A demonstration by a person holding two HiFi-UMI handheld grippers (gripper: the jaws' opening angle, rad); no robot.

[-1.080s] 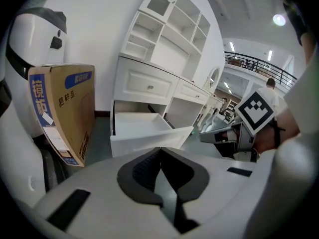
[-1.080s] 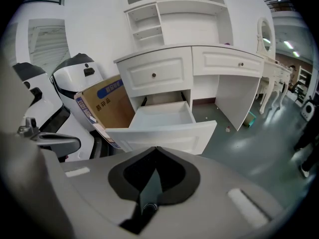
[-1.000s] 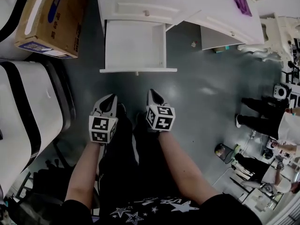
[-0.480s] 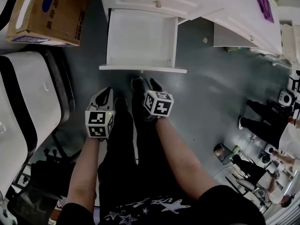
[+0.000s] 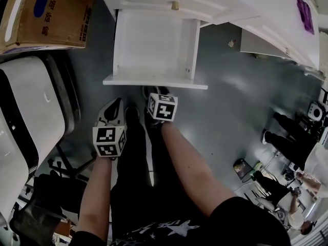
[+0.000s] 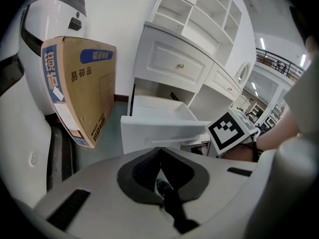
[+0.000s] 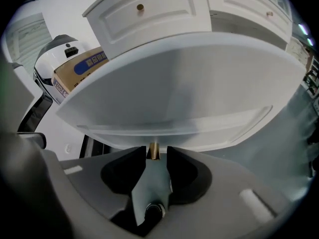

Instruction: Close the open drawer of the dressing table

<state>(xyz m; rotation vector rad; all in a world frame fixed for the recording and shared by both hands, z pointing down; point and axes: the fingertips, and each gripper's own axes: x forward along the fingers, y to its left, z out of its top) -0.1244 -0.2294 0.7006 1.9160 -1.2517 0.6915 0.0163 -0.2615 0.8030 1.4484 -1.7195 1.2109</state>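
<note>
a grey floor [image 5: 230, 101] runs under a white dressing table [image 5: 241, 9] at the top of the head view; its lower drawer [image 5: 154, 81] stands pulled well out, the inside bare, the front panel turned towards the person; above it a closed drawer front carries a small upper knob [image 5: 175, 5]; a cardboard box [image 5: 46, 14] with blue print sits to the left of the table, next to a white shell with black bands [image 5: 31, 117]; a purple item [image 5: 303, 14] lies on the table top at the far right; the right gripper [image 5: 156, 91] is right at the drawer's front panel; its jaws stand apart, having just been opening, with the drawer's brass knob [image 7: 153, 151] between the tips and the pads not pressing on it; the left gripper [image 5: 118, 104] hangs lower and to the left, short of the drawer and clear of it, jaws together with nothing between them
</note>
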